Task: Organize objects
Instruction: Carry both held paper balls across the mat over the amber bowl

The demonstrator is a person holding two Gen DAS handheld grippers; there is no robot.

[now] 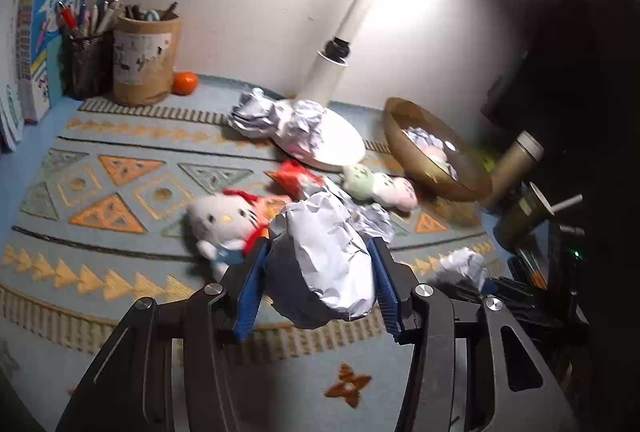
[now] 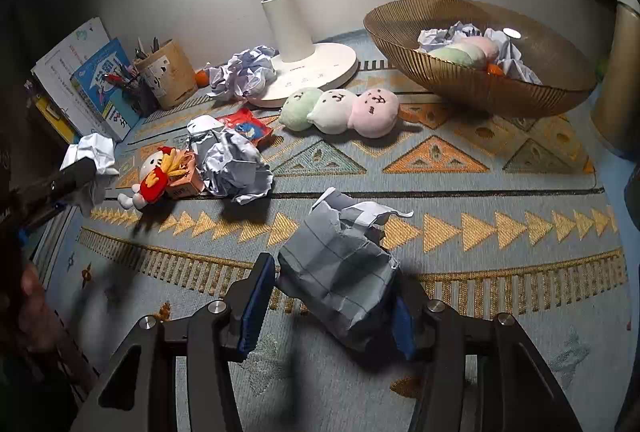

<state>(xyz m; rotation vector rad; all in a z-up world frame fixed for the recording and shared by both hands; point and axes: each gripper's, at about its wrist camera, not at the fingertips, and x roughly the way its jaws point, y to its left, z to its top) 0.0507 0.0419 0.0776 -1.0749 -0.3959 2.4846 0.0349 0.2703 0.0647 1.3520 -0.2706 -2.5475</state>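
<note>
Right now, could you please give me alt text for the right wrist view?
The right gripper holds a crumpled paper above a patterned mat. Beyond lie more paper balls, a three-ball plush and a lamp base, with a gold bowl of paper at right.

The left gripper (image 1: pixel 320 272) clamps a crumpled paper ball (image 1: pixel 328 260) above the patterned mat (image 1: pixel 120 192), beside a white cat plush (image 1: pixel 224 224).

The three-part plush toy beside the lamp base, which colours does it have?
The plush toy is green, white and pink, seen best in the right wrist view.
</note>
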